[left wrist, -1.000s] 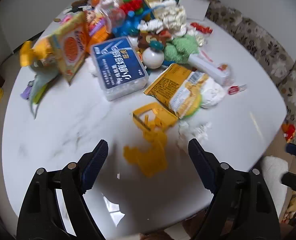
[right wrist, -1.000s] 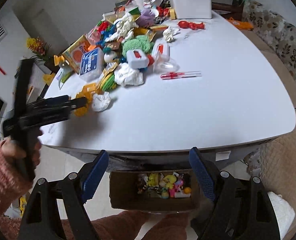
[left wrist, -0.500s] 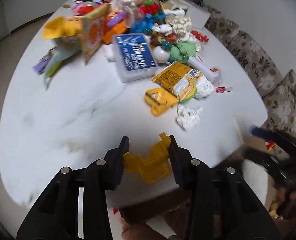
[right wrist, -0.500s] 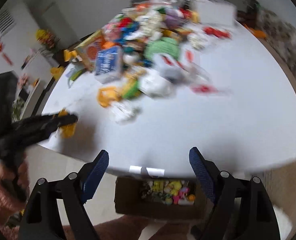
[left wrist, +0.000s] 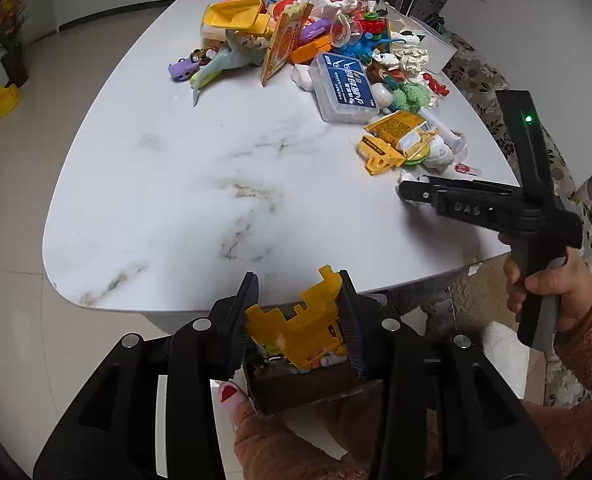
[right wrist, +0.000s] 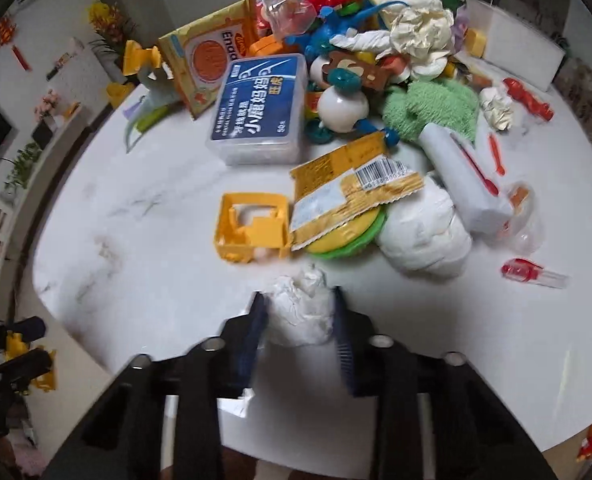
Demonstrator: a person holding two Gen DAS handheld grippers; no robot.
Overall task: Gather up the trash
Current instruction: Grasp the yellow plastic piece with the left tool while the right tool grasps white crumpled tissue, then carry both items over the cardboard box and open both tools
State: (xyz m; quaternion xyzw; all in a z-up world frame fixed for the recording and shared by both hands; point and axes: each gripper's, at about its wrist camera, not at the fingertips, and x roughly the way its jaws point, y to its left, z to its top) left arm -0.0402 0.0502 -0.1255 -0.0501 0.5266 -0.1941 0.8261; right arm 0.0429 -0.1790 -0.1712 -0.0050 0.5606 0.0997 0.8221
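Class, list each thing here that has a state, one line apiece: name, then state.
Left gripper: fingers clamped on the broken yellow plastic piece, above the brown cardboard box.
Right gripper: fingers closing around the crumpled white tissue.
Blue-lidded clear plastic box: shut, lying flat.
Yellow snack wrapper: torn open.

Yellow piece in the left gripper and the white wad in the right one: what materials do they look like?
Yellow piece: looks like rigid moulded plastic, smooth with a slight sheen; crisp square notches and tabs hold their shape between the pads.
White wad: probably crumpled tissue or paper, matte, with soft irregular creases and folds. The view is slightly blurred, so thin cloth can't be ruled out.
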